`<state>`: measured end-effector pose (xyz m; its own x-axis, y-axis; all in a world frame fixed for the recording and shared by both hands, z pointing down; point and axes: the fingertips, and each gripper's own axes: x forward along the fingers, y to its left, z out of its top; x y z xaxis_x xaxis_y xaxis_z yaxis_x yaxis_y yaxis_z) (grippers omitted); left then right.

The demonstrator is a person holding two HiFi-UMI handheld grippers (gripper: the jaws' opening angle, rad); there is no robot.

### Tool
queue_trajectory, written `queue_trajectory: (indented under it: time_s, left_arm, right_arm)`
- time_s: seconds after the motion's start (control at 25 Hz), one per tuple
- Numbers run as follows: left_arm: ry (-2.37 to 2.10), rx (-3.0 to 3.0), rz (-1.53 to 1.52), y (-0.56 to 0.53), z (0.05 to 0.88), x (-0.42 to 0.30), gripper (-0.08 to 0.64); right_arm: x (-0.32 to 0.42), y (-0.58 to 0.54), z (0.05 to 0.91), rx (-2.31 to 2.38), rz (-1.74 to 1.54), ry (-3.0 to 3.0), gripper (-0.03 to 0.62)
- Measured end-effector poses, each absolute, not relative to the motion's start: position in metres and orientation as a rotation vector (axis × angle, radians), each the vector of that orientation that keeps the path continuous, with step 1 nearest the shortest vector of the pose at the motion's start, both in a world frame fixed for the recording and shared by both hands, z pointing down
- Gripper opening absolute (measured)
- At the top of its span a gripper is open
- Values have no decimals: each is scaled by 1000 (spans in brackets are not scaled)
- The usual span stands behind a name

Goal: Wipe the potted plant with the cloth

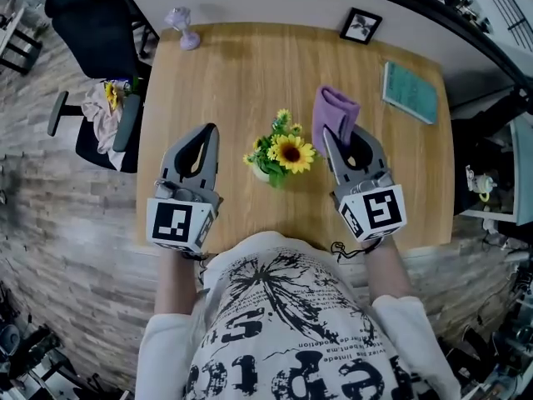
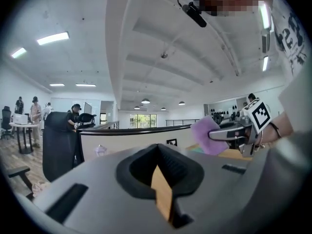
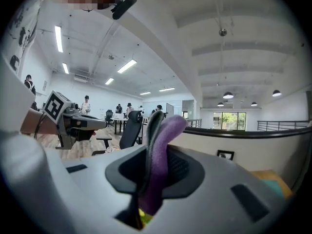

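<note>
The potted plant (image 1: 283, 153), a sunflower with small yellow blooms in a pale pot, stands mid-table between my two grippers. My right gripper (image 1: 327, 133) is just right of it, shut on a purple cloth (image 1: 335, 111) that sticks up past the fingertips. In the right gripper view the cloth (image 3: 163, 145) is pinched between the jaws, and a bit of yellow flower shows below them. My left gripper (image 1: 213, 129) hovers left of the plant, shut with nothing in it; in its own view the jaws (image 2: 157, 147) meet, and the cloth (image 2: 207, 134) shows at the right.
On the wooden table (image 1: 241, 65) are a small framed picture (image 1: 361, 25) at the back, a teal book (image 1: 410, 92) at the back right and a small lilac ornament (image 1: 183, 28) at the back left. A black office chair (image 1: 96, 32) stands left of the table.
</note>
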<state>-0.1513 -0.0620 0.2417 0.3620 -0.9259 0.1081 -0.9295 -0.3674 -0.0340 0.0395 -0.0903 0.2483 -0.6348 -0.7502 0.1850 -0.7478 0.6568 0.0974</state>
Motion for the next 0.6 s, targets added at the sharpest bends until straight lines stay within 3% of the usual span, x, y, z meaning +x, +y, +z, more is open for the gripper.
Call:
queue_trajectory:
  time_s: [0.6]
  left_arm:
    - [-1752, 2546, 172, -64, 239, -153, 3]
  right_arm:
    - [45, -85, 245, 1233, -51, -2654, 63]
